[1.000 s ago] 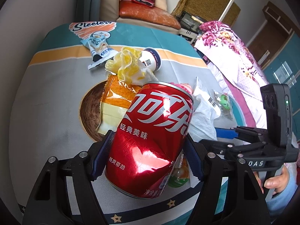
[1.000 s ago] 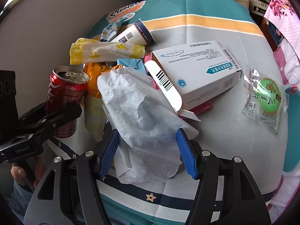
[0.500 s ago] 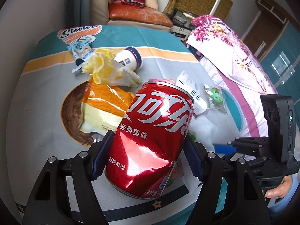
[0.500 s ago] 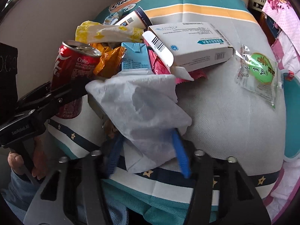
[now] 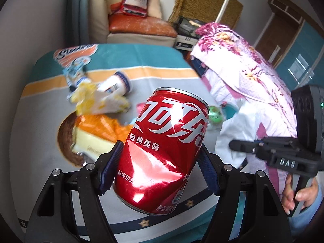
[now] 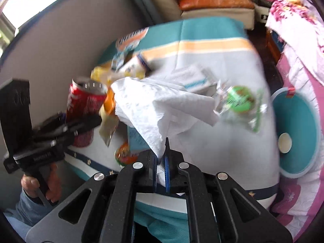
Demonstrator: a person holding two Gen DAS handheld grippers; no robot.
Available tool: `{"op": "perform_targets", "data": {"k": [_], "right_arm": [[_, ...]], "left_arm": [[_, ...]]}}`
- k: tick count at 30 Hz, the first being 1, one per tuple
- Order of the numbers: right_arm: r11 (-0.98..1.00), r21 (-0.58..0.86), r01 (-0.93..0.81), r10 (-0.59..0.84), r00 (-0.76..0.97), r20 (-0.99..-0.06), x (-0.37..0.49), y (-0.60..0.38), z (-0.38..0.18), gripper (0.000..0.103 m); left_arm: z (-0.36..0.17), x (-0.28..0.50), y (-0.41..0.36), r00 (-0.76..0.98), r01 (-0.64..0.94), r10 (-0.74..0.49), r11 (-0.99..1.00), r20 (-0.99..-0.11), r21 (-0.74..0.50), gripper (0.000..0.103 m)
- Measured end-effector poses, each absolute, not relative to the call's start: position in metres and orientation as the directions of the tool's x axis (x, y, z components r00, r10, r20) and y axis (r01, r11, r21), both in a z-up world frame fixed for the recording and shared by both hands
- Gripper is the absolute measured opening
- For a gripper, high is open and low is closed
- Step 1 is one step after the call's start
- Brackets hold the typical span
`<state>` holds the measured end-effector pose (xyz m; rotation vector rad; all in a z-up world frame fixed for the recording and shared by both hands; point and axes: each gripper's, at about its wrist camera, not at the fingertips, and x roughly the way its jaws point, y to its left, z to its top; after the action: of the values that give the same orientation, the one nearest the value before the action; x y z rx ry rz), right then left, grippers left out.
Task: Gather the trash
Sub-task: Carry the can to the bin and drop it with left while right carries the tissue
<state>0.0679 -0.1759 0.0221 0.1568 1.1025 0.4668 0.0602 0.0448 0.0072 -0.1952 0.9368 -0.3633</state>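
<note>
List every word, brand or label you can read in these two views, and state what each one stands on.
"经典美味": red can, under its large white Chinese logo.
"DAS": right gripper body, roughly.
Red bag on the sofa: blurred.
Tablecloth logo, paper cup, white box: blurred.

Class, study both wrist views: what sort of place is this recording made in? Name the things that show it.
Most likely a lived-in room of a home: a cushioned sofa at the back, a floral bedsheet draped to one side, and a cloth-covered table strewn with snack wrappers and a paper cup.
</note>
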Motion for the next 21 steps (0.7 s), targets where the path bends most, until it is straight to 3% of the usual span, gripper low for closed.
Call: {"op": "perform_targets", "data": {"k": [10,21], "right_arm": [[0.932,0.345,-0.114,0.347,0.559,-0.753,0.086,-0.297,0.058,0.006],[0.935,0.345,0.079,0.243,0.564,-0.789,0.096,-0.420,0.020,0.006]], "left_arm": [[0.035,0.091,-0.080,0.479,0.407,-0.473,0.866,-0.740,-0.291,0.072],[-0.008,0.136,-0.233,0.325,0.521,-0.514,0.798,-0.794,-0.303,0.072]]}}
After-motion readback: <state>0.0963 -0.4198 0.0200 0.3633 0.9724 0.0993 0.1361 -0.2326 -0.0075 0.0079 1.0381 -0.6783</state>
